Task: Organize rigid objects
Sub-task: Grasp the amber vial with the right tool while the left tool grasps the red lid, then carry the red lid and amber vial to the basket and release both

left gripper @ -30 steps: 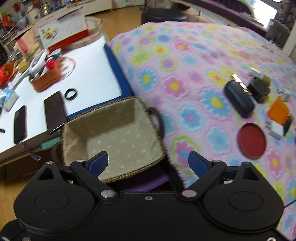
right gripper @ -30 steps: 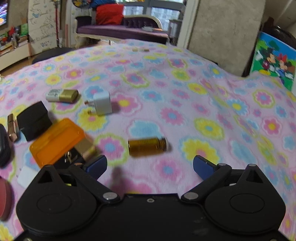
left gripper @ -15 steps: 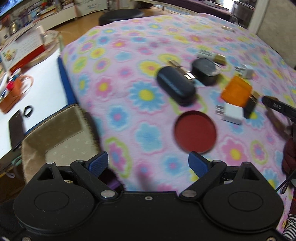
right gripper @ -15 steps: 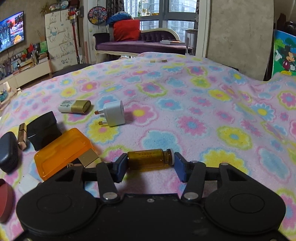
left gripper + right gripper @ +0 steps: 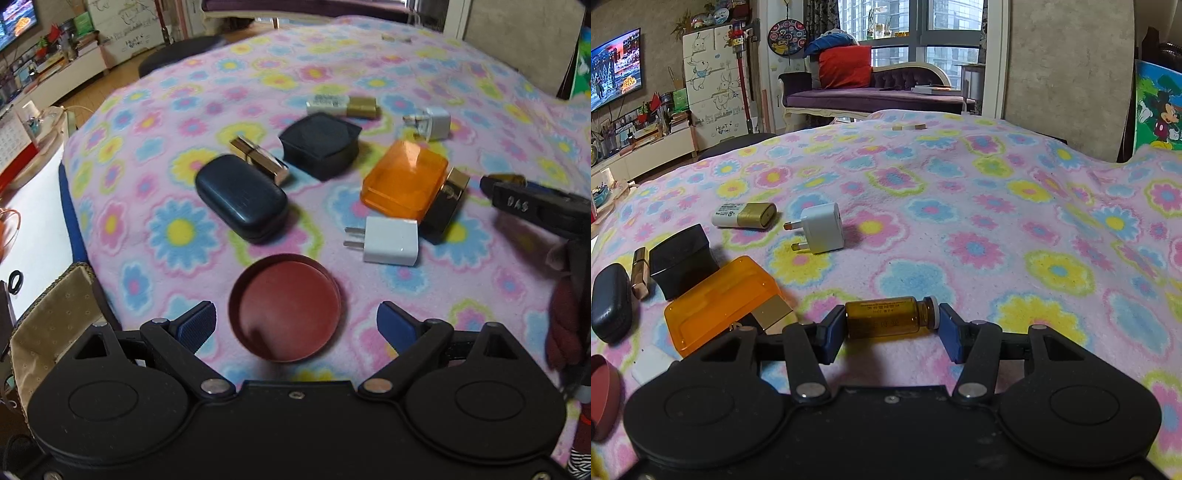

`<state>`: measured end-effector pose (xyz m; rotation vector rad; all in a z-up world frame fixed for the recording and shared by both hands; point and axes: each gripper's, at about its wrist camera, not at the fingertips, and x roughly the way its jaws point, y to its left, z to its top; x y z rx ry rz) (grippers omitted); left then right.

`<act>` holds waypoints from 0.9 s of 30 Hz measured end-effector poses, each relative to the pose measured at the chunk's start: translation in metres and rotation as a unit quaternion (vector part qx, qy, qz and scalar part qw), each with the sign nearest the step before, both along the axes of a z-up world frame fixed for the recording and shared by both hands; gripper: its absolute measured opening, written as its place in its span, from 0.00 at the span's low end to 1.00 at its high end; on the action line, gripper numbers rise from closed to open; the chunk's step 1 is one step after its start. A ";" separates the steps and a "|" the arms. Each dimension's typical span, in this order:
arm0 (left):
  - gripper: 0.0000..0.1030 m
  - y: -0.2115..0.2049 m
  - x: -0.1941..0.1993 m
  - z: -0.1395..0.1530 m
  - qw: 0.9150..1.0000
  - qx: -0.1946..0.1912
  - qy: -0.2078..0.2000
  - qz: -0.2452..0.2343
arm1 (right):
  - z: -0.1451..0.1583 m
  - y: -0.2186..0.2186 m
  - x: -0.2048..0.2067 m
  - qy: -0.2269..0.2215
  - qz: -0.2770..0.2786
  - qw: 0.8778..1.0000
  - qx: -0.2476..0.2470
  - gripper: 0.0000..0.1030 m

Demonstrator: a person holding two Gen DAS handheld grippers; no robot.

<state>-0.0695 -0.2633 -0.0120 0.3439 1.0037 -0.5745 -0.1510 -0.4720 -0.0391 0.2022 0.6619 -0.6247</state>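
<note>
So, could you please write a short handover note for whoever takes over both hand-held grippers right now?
Right hand-held gripper: shut end to end on the amber bottle, at blanket level.
Left hand-held gripper: open, empty, over the red round lid.
On the floral blanket: dark case, black box, orange box, two white plugs, gold tube, white-and-gold bottle, gold-capped black item.
Woven basket at the blanket's left edge; the part in view holds nothing.
Done: bottle gripped.
Left: probably everything goes into the basket.
</note>
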 end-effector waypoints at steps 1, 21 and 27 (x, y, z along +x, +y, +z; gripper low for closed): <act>0.89 -0.002 0.003 -0.004 1.000 0.004 0.006 0.003 | 0.000 0.000 0.000 -0.001 0.000 1.000 0.001 0.51; 0.69 0.076 0.047 0.019 0.993 -0.050 0.073 0.077 | -0.007 -0.016 -0.011 -0.065 -0.024 0.997 0.025 0.51; 0.69 0.136 0.065 0.059 0.989 -0.061 0.036 0.129 | -0.005 -0.015 -0.007 -0.050 -0.034 0.998 0.023 0.51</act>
